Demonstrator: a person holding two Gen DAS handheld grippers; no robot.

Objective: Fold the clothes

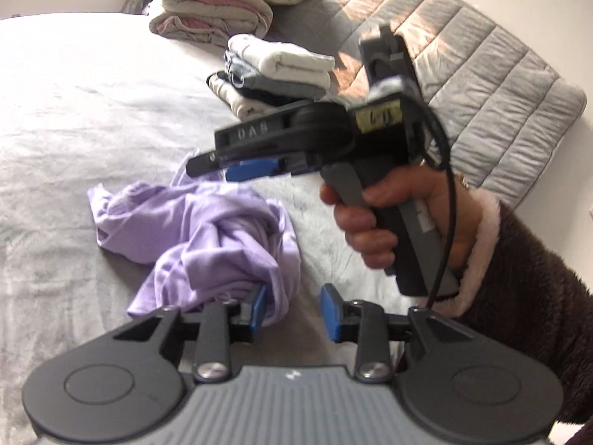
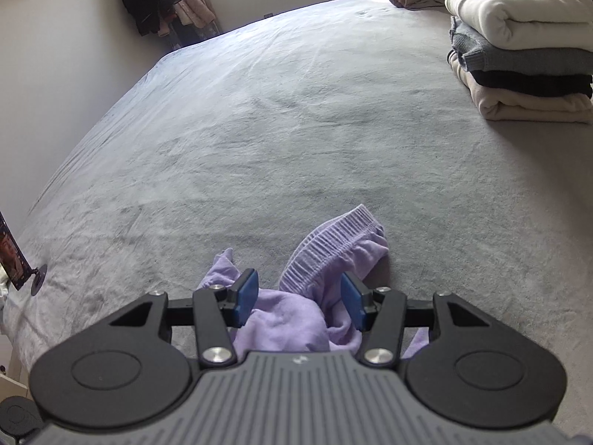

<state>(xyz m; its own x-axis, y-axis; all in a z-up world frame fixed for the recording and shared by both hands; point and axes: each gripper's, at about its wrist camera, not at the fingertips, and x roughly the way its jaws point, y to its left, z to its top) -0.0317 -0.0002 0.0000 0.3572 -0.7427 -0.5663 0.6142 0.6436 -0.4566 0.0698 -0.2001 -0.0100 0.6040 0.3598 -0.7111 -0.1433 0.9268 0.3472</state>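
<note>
Lilac garment lies crumpled at lower centre on the grey bed. Left gripper and right gripper stand part-open, gripping nothing. Step: pick-up. Next, close on the waistband and spread flat.

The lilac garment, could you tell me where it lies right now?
The lilac garment lies crumpled on the grey bedspread, nearer the cameras than the stack of folded clothes.

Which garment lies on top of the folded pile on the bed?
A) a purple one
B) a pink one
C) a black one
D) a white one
D: the white garment tops the folded pile; the purple garment lies crumpled apart on the bed.
</note>
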